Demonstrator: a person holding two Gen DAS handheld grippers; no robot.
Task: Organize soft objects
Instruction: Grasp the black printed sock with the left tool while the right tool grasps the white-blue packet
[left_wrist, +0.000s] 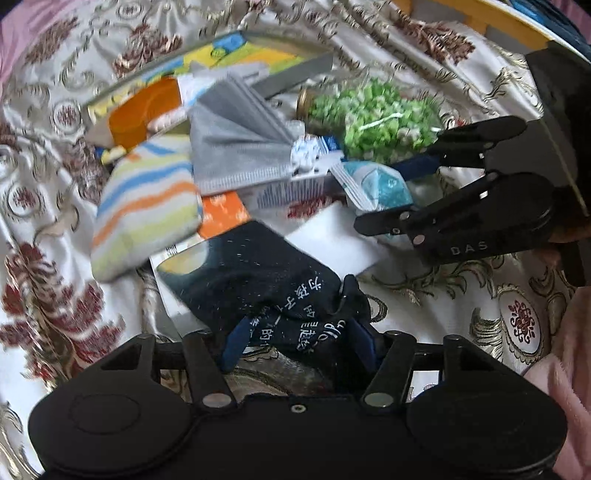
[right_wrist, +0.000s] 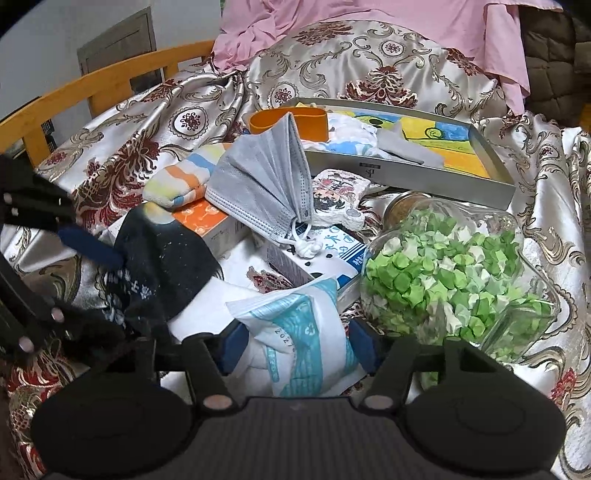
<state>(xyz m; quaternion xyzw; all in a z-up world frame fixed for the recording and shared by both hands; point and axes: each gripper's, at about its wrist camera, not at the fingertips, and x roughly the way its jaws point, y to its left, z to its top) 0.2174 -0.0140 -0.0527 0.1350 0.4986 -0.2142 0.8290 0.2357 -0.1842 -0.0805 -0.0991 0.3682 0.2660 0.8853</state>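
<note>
While blurred leftward, pink sheet shows rightward.

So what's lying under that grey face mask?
The grey face mask rests partly on an orange-and-white box and a striped cloth. Whatever lies beneath its middle is covered.

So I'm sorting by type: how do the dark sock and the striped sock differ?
The dark sock is navy with white lettering; the striped sock has pastel bands. The dark sock sits between the left gripper's jaws; the striped sock lies untouched, farther back. Both are soft fabric.
</note>
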